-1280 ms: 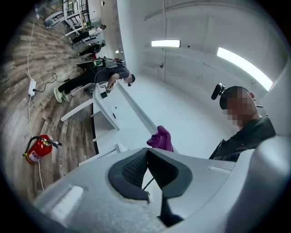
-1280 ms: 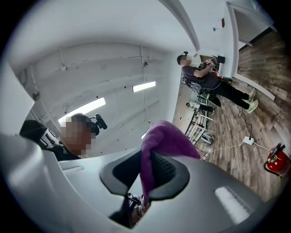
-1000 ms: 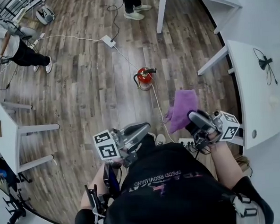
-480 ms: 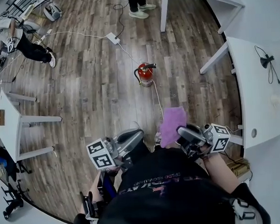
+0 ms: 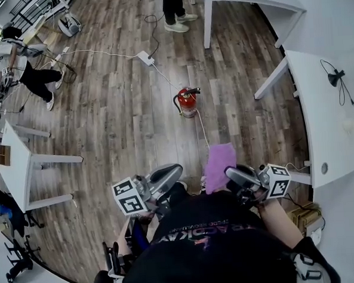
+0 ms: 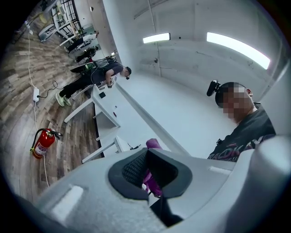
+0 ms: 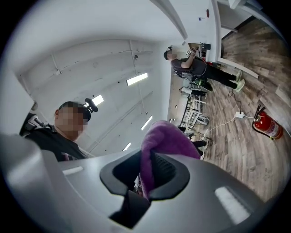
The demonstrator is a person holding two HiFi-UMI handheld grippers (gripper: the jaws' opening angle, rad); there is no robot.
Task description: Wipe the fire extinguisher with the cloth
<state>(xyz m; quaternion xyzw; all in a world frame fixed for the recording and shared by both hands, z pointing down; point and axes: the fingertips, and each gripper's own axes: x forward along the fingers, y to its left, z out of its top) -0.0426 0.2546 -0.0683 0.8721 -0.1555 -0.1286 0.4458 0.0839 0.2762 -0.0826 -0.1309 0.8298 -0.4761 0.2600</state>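
Your right gripper (image 5: pixel 233 175) clamped the soft purple cloth (image 5: pixel 219 164), your left gripper (image 5: pixel 169 173) sat closed and empty, and the upright red fire extinguisher (image 5: pixel 188 102) stood well ahead, roughly between them.

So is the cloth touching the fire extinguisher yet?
No: the cloth sits in the right gripper, apart from the fire extinguisher standing on the floor.

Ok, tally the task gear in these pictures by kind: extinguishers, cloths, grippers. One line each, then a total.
Red fire extinguisher, standing on the floor: 1
Purple cloth, clamped in the right gripper: 1
Grippers: 2, the left gripper and the right gripper
Total: 4
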